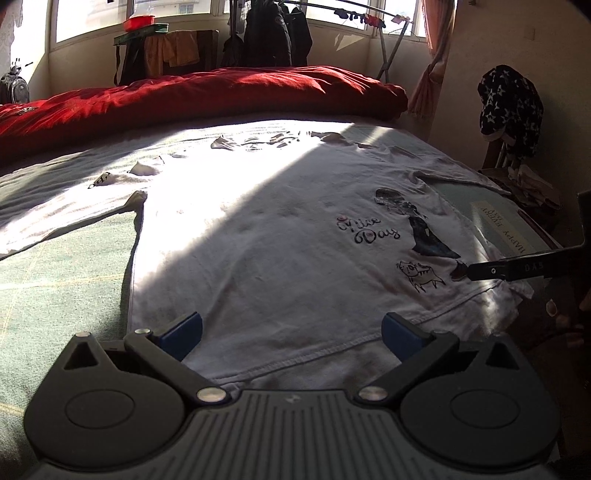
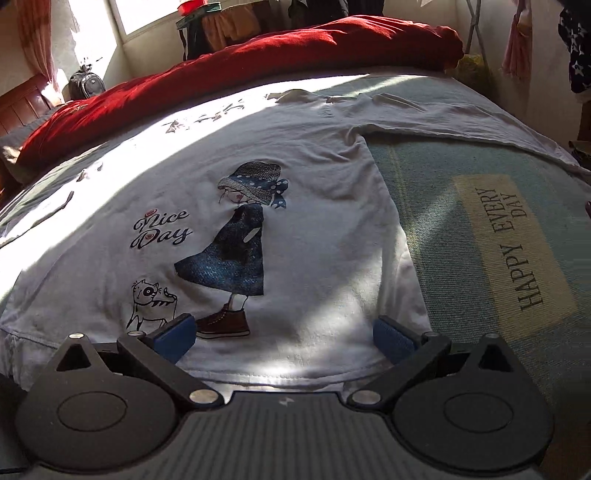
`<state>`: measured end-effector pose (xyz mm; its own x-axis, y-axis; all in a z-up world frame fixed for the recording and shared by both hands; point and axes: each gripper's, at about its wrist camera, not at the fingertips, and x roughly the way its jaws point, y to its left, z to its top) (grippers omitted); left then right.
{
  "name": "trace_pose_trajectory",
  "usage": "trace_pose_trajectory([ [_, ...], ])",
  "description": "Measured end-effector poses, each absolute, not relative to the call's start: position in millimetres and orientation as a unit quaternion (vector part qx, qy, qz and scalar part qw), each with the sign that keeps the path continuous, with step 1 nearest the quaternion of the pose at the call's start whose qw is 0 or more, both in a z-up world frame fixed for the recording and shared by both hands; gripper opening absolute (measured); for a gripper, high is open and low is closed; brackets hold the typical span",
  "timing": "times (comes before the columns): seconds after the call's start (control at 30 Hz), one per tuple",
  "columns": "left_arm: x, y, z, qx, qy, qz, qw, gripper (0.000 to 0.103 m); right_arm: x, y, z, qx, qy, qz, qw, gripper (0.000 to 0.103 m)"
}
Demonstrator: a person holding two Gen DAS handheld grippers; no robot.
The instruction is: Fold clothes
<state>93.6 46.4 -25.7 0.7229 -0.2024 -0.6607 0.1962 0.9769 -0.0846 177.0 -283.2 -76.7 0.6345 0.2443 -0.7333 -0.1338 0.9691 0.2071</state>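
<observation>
1. My left gripper (image 1: pixel 291 334) occupies the bottom of the left wrist view, jaws spread wide with nothing between them; its blue pads (image 1: pixel 183 334) sit over the hem at the lower centre.
2. My right gripper (image 2: pixel 284 338) occupies the bottom of the right wrist view, jaws likewise spread and gripping nothing; its blue pads (image 2: pixel 393 339) sit over the hem, just below the printed shoes.
3. In the left wrist view, a black finger of my right gripper enters from the right edge, its tip at the shirt's print near the hem.
4. The white long-sleeved shirt (image 2: pixel 314 236) lies spread flat, front up, across the centre of both views, hem nearest to me. Sunlight and shadow fall across it in bands.
5. Its print (image 2: pixel 236 243) shows a girl in a hat and blue dress, a small cat and the words "Nice Day", centre-left in the right wrist view.
6. One sleeve (image 2: pixel 443 118) extends toward the upper right of the right wrist view.
7. The shirt rests on a pale green bed sheet (image 2: pixel 424 192) bearing a cream label "HAPPY EVERY DAY" (image 2: pixel 513 247) at right.
8. A red duvet (image 1: pixel 207 96) lies bunched across the upper part of both views, beyond the shirt.
9. Farthest back, at the top of the left wrist view: windows (image 1: pixel 92 18), dark jackets (image 1: pixel 273 37) hanging on a rack, and a star-patterned garment (image 1: pixel 509 99) at upper right.
</observation>
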Motion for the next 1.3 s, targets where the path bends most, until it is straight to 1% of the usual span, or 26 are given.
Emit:
trace_pose_trajectory([
  [0.2,88,47,-23,-0.017,0.351,-0.108,0.93,0.103,160,-295,-60,0.105,0.394,0.111,0.906,0.103],
  [0.4,84,43,-24,-0.009,0.358,-0.115,0.927,0.103,155,-307,-74,0.106,0.424,0.083,0.896,0.103],
  [0.6,87,36,-23,-0.008,0.359,-0.123,0.925,0.103,142,-320,-62,0.122,0.396,0.087,0.906,0.103],
  [0.7,86,31,-26,-0.008,0.364,-0.136,0.922,0.103,147,-309,-57,0.104,0.392,0.102,0.908,0.103],
  [0.97,89,30,-30,-0.002,0.378,-0.135,0.916,0.103,158,-304,-75,0.071,0.433,0.05,0.897,0.103],
  [1.07,90,28,-32,-0.003,0.381,-0.135,0.915,0.103,153,-309,-72,0.055,0.43,0.028,0.901,0.103],
  [1.3,88,21,-33,0.009,0.383,-0.136,0.914,0.103,147,-300,-57,0.05,0.409,0.054,0.91,0.103],
])
